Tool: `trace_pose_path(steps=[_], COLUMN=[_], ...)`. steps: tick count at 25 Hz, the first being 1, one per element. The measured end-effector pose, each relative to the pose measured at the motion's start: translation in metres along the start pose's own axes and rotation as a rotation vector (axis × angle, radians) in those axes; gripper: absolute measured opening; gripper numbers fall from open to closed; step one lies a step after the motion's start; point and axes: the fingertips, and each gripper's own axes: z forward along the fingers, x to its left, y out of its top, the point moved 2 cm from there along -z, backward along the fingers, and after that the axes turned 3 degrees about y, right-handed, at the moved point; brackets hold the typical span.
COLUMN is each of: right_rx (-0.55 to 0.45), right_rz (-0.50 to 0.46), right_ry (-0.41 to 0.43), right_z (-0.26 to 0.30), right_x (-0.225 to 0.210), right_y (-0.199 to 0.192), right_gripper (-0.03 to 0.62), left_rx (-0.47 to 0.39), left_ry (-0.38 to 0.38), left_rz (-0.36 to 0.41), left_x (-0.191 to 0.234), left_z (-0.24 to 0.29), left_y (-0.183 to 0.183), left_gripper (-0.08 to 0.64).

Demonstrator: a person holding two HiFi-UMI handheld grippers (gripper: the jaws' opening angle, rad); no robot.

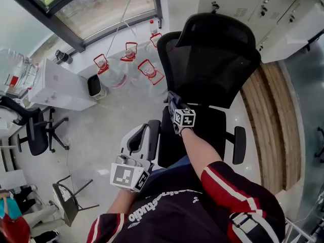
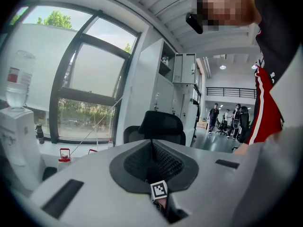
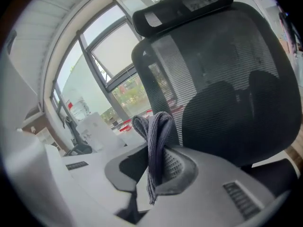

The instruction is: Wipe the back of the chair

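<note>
Pinching folded grey cloth point(image 3: 158, 126), right gripper point(image 3: 154, 157) had jaws clamped on it. Cloth looked soft, light, limp; bunched fold was best hold. Mesh chair back point(image 3: 227, 79) rose just ahead of jaws, upright, likely springy; contact with cloth unclear. Nearer person, left gripper point(image 2: 152, 159) had jaws together, nothing between.

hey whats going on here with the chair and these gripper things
A person holds a gripper in each hand in front of a black office chair. The right gripper is shut on a grey cloth, held close to the chair's mesh back; whether the cloth touches the mesh is unclear. The left gripper is shut and empty, held low near the person's body.
</note>
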Motion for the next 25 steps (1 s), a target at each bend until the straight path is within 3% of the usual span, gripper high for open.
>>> trace_pose_path(steps=[6,12,25], right_rx=[0.014,0.028,-0.050], right_rz=[0.033,0.029,0.090], right_ry=[0.026,-0.034,-0.228], right_z=[0.036,0.042,-0.035], right_x=[-0.005,-0.041,-0.158], right_y=[-0.008,-0.005,0.015], right_gripper=[0.055,0.055,0.055], left_rx=[0.042,0.072,0.096], left_ry=[0.016,0.005,-0.138], left_rz=[0.013,0.006,0.029], left_x=[0.008,0.009,-0.035], left_z=[0.007,0.015,0.052], left_y=[-0.013,-0.025,-0.031], left_gripper=[0.028,0.028,0.028])
